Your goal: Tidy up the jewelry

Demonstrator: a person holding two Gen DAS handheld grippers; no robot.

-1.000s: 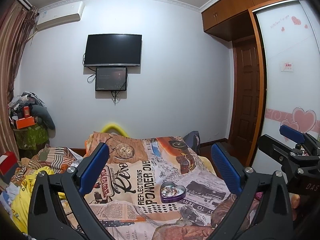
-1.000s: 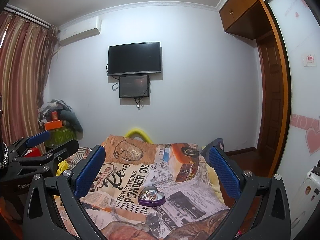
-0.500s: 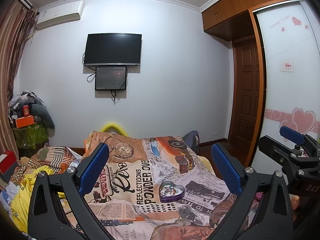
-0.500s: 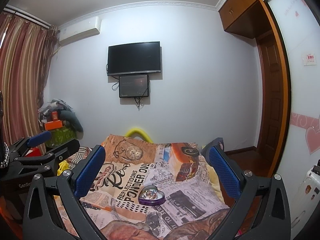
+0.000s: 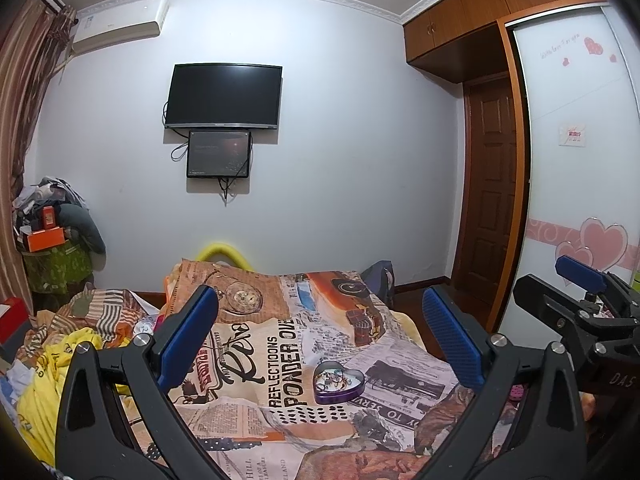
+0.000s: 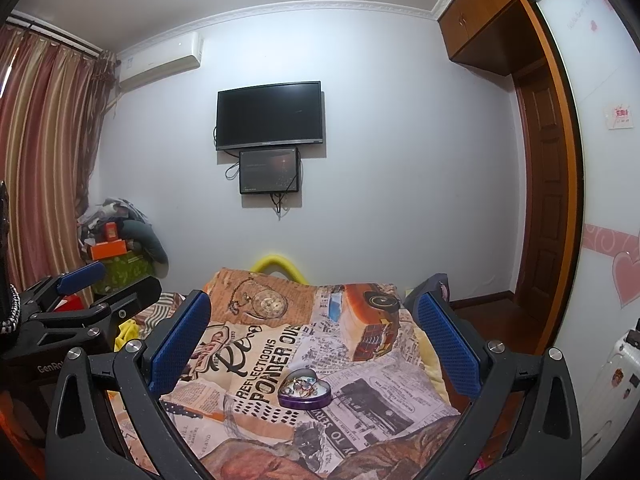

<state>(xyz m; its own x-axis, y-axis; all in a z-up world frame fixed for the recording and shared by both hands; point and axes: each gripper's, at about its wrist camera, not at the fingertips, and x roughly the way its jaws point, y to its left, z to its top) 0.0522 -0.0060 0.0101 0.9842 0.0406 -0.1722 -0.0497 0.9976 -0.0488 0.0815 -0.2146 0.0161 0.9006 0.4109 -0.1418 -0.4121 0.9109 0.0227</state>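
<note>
A purple heart-shaped tin (image 5: 338,383) with several small jewelry pieces in it lies open on the newspaper-print bedspread (image 5: 280,360). It also shows in the right wrist view (image 6: 305,392). My left gripper (image 5: 320,332) is open and empty, held above the bed short of the tin. My right gripper (image 6: 312,332) is open and empty, at about the same height. The right gripper shows at the right edge of the left wrist view (image 5: 580,292), and the left gripper at the left edge of the right wrist view (image 6: 92,288).
Rumpled yellow and striped clothes (image 5: 60,344) lie on the bed's left side. A cluttered stand with an orange box (image 5: 44,240) is by the curtain. A TV (image 5: 224,96) hangs on the far wall. A wooden door (image 5: 496,196) and wardrobe panel (image 5: 580,160) are to the right.
Both views have shifted only slightly; the tin sits in nearly the same place between the fingers. Both grippers stay open.
</note>
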